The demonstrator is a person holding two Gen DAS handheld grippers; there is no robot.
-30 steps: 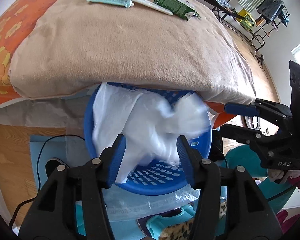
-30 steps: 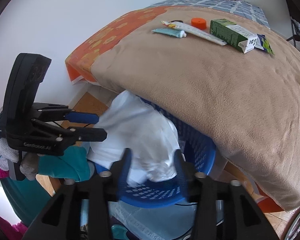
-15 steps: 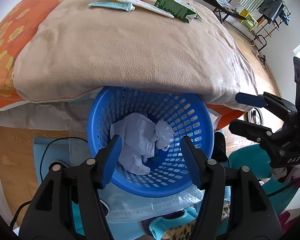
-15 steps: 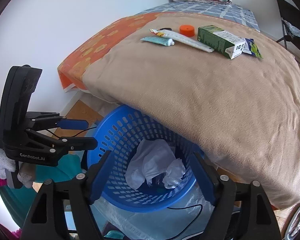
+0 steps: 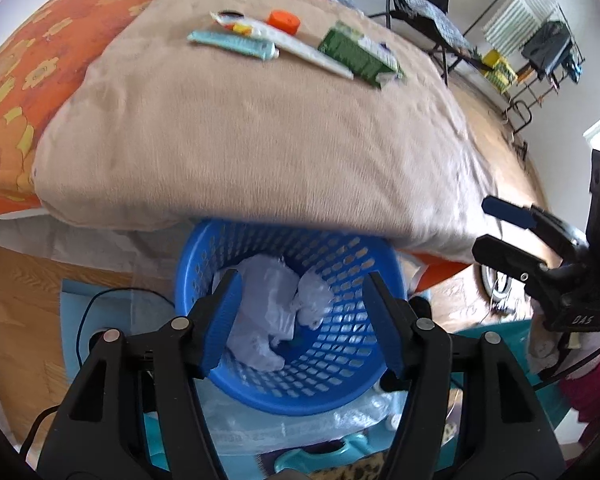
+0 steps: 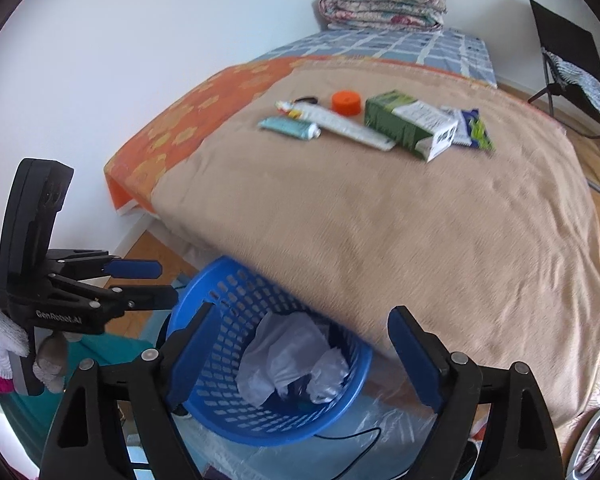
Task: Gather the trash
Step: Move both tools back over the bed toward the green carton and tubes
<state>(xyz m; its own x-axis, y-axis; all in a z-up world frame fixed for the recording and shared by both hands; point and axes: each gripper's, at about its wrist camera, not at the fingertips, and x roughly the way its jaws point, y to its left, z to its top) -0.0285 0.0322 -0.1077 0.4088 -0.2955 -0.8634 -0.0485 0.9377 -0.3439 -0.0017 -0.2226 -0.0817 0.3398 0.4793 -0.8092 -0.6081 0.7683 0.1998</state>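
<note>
A blue basket point(image 5: 292, 384) point(image 6: 220, 400) stands on the floor, half under the bed's edge. Crumpled white plastic point(image 5: 268, 304) point(image 6: 284, 356) lies inside it. My left gripper point(image 5: 302, 284) point(image 6: 164, 282) hangs open above the basket, holding nothing. My right gripper point(image 6: 300, 314) point(image 5: 490, 226) is beside it, its jaws opening, with nothing between them. Farther off on the beige blanket point(image 6: 380, 220) lie a teal tube point(image 6: 288, 127), a white tube point(image 6: 348, 126), an orange cap point(image 6: 346, 102), a green carton point(image 6: 408, 124) and a blue-green wrapper point(image 6: 474, 128).
The blanket's edge overhangs the basket's far rim. A black cable point(image 5: 96, 300) runs over the floor to the left of the basket. A folding chair point(image 6: 572, 68) stands past the bed. A folded quilt point(image 6: 380, 4) lies at the bed's head.
The white plastic was between both grippers a second ago; it has dropped into the basket. Both grippers have opened wider and risen, so more of the bed shows.
</note>
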